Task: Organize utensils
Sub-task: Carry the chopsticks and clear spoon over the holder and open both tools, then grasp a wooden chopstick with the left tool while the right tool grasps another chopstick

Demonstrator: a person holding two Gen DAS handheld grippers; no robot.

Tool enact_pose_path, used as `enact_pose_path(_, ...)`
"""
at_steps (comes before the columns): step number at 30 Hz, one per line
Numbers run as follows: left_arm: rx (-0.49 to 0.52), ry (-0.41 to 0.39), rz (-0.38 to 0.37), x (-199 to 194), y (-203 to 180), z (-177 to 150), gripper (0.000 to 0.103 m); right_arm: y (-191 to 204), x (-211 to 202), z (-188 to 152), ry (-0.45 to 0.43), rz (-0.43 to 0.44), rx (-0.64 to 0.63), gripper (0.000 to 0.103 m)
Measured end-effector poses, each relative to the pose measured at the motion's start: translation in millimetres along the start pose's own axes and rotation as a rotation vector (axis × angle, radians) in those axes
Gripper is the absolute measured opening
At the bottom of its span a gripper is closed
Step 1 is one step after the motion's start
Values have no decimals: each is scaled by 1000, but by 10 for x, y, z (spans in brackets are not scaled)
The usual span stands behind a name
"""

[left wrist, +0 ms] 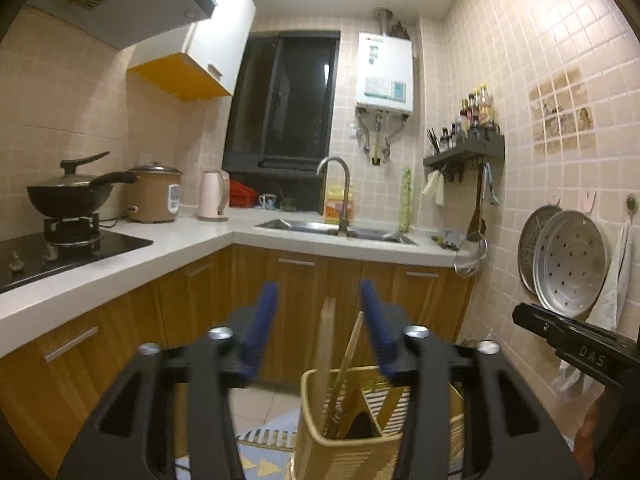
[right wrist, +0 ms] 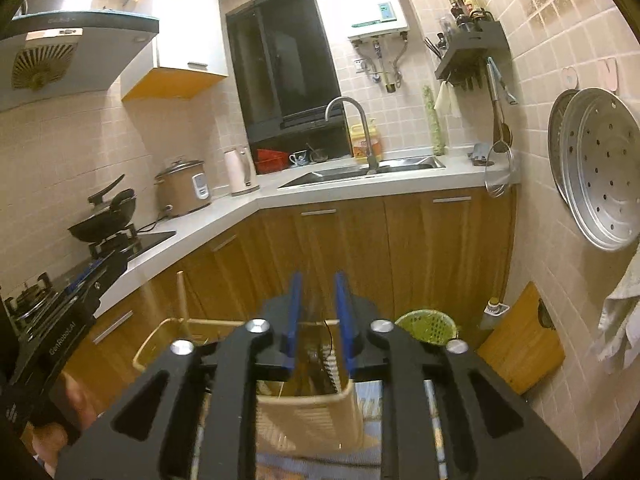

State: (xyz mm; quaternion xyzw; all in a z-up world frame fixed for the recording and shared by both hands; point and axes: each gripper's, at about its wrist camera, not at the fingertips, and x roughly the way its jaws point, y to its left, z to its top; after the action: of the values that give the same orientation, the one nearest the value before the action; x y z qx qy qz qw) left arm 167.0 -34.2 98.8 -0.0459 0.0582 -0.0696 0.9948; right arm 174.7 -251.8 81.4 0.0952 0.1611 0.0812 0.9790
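progress: chopsticks (left wrist: 344, 364) already standing in holder (left wrist: 320, 412) | left hand-held gripper (left wrist: 322, 320) – half open, empty | right hand-held gripper (right wrist: 318, 316) – slightly open, empty

Tight below you, open ahead
Wooden sticks (left wrist: 340, 360) rising from the beige holder (left wrist: 320, 444) block your descent; the cabinets (left wrist: 304, 280) wall off the far side.

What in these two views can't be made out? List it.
- Bottom of the utensil basket: left wrist view, cut off by the lower edge and hidden by the left gripper.
- Utensils between the right gripper's fingers: right wrist view, blurred, type unclear.
- Bottle labels on the wall shelf: left wrist view, too small.
- Sink interior: both views, hidden by its rim.
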Motion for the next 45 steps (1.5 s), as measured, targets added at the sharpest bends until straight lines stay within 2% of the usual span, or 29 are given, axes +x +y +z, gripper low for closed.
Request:
enact_pose_path(5,-45,16,-27,-290,142,95,50,-14,-350,-17,18,7,-17,28)
enact_pose_path(7,-62,28,-37,-414,192,155,50,-7,-481,-27,30,14,-25,34)
enact_pose_path(8,-71,38,-46,-478,215,183,50,-3,-578,-38,40,16,-29,44)
enact_pose_path(9,-76,62,-61,-562,233,221,50,-1,-643,-51,48,16,-34,48)
enact_pose_path(11,-76,115,-96,-658,239,268,50,14,-761,-69,75,26,-45,48)
enact_pose_path(14,-80,267,-143,-724,213,256,50,36,-866,-151,173,17,-67,48)
enact_pose_path(15,-86,330,-169,-722,197,231,50,36,-857,-179,210,13,-71,48)
enact_pose_path(16,-93,429,-220,-709,158,160,50,37,-834,-226,259,6,-75,48)
enact_pose_path(20,-54,688,-317,-598,-27,-218,50,9,-681,-549,517,27,-54,48)
enact_pose_path(24,28,830,-327,-488,-188,-651,49,13,-566,-942,724,42,-57,48)
enact_pose_path(28,28,990,-368,-338,-261,-1128,47,-9,-546,-1323,846,65,-50,47)
enact_pose_path(29,19,1024,-368,-293,-262,-1232,43,-17,-544,-1372,865,73,-47,41)
enact_pose_path(30,16,1042,-366,-261,-259,-1286,42,-18,-544,-1451,891,81,-43,36)
enact_pose_path(34,19,1092,-338,-174,-265,-1526,37,-8,-547,-1646,938,92,-39,33)
enact_pose_path(41,116,1076,-286,-238,-432,-1604,36,103,-582,-1779,928,75,-95,26)
enact_pose_path(45,188,1055,-257,-271,-523,-1604,36,176,-616,-1779,911,59,-156,26)
